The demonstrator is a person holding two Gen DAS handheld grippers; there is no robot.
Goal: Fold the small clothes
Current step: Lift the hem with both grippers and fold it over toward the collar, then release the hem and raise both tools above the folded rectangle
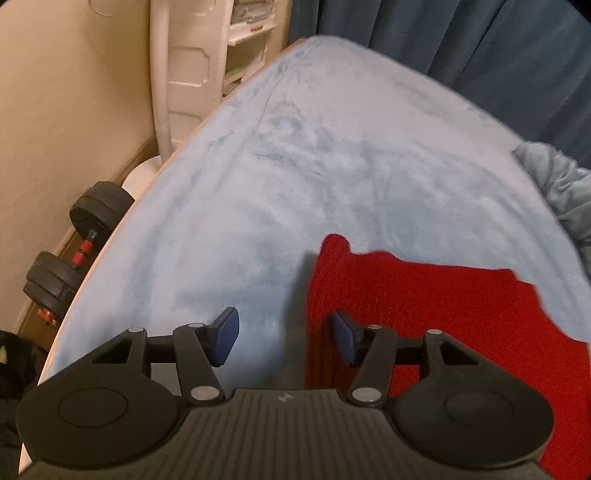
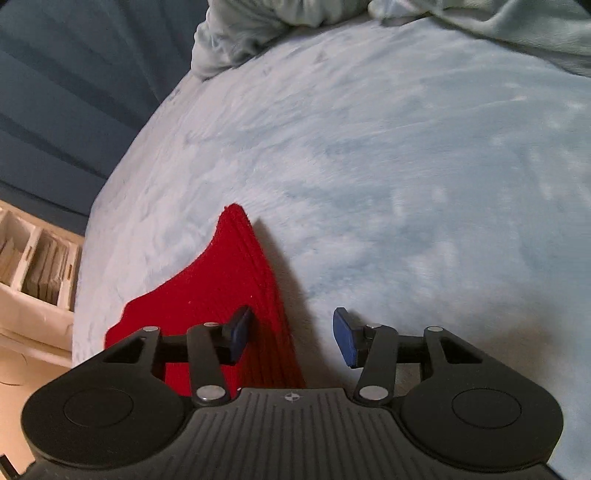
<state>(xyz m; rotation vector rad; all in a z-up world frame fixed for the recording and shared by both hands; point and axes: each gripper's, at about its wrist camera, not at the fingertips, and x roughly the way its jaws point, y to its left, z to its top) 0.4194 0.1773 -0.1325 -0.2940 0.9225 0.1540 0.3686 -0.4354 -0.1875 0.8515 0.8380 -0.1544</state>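
Observation:
A red knitted garment [image 1: 436, 306] lies flat on the pale blue fleece blanket [image 1: 295, 166] that covers the bed. My left gripper [image 1: 284, 338] is open and empty, hovering over the garment's left ribbed edge, with its right finger above the red cloth and its left finger above the blanket. In the right wrist view the same garment [image 2: 229, 288] shows with a pointed corner. My right gripper [image 2: 291, 339] is open and empty, straddling the garment's right ribbed edge, left finger over the cloth, right finger over the blanket [image 2: 406, 166].
A bunched pale blue cover [image 1: 565, 188] lies at the bed's far right, also in the right wrist view [image 2: 258, 33]. Dark blue curtains [image 1: 480, 44] hang behind. A dumbbell [image 1: 77, 240], a white fan stand [image 1: 162, 92] and white shelving [image 1: 243, 40] stand left of the bed.

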